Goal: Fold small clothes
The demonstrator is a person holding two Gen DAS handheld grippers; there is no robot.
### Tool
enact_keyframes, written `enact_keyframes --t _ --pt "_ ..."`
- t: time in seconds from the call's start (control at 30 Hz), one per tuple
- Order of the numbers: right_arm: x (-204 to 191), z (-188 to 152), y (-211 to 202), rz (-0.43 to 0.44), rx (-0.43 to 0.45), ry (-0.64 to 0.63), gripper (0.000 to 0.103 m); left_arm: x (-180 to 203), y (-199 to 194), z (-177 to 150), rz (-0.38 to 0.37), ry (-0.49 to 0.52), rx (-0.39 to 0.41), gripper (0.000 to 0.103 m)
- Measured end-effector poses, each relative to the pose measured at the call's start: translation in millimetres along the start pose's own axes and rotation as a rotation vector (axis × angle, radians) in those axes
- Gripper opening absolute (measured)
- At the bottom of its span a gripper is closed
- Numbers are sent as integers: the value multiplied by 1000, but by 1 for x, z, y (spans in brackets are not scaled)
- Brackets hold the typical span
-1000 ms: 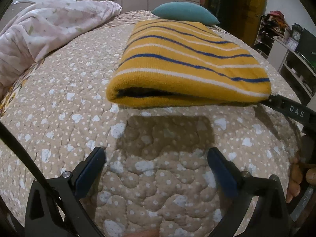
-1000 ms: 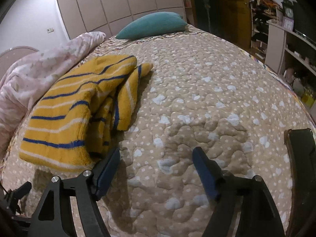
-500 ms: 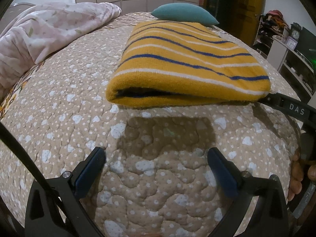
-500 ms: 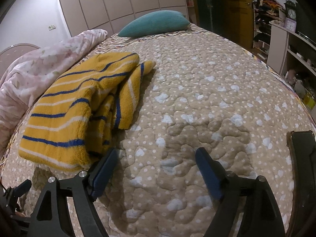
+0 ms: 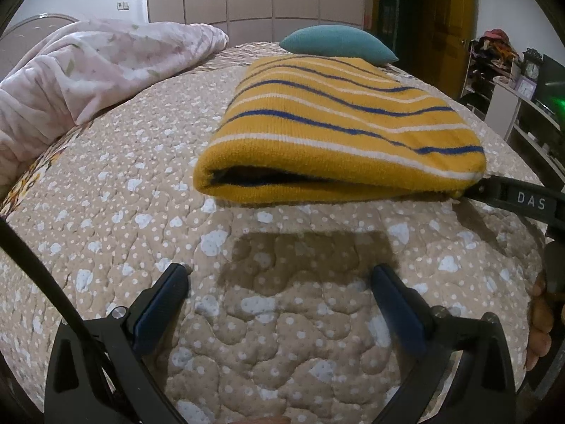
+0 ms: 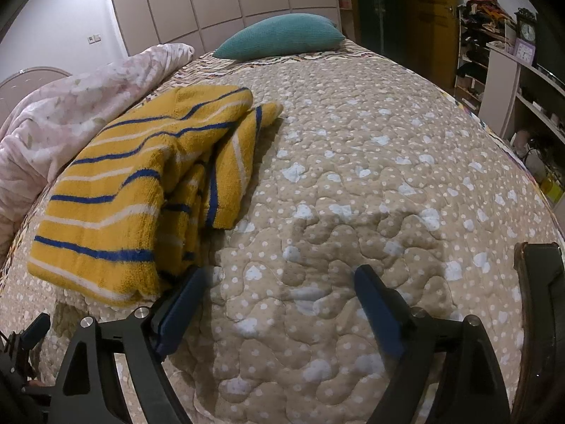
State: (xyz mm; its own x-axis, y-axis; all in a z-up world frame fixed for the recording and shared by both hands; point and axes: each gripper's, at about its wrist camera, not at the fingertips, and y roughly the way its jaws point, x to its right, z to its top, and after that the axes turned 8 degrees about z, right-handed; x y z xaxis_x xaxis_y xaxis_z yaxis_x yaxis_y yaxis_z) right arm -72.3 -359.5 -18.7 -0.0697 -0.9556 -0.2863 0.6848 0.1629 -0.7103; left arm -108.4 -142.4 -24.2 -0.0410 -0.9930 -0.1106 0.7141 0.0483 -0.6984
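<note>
A yellow knit garment with blue and white stripes lies folded on the beige quilted bedspread; it also shows in the right wrist view, with a folded sleeve along its right side. My left gripper is open and empty, just short of the garment's near folded edge. My right gripper is open and empty, at the garment's near right corner; its left finger is close beside the cloth.
A pink floral duvet is bunched on the left of the bed. A teal pillow lies at the head. Shelves with clutter stand to the right of the bed. Wardrobe doors line the back wall.
Both grippers have drawn back slightly and risen a little from the garment. The garment has not moved.
</note>
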Motion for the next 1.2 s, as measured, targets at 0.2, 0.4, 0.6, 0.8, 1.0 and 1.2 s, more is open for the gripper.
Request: enact_keyframes --t 0.2,0.4,0.6,0.8,1.0,1.2 --pt "-2 0 2 -18 -4 -8 91 -5 0 -1 -32 -4 -3 103" --pt "-2 0 2 -19 -1 -7 91 -6 3 4 -31 16 -31 103" --pt "-6 -3 1 -33 3 -6 91 -8 8 12 -30 23 -81 103" --pt "-7 -5 -3 -39 13 3 91 -9 8 10 -28 21 -81 103" --pt "-19 -23 -15 -125 23 -23 91 -8 9 15 -9 14 -134 103" --pt "-19 -26 -15 -137 30 -19 94 -9 9 14 -9 11 -122 103"
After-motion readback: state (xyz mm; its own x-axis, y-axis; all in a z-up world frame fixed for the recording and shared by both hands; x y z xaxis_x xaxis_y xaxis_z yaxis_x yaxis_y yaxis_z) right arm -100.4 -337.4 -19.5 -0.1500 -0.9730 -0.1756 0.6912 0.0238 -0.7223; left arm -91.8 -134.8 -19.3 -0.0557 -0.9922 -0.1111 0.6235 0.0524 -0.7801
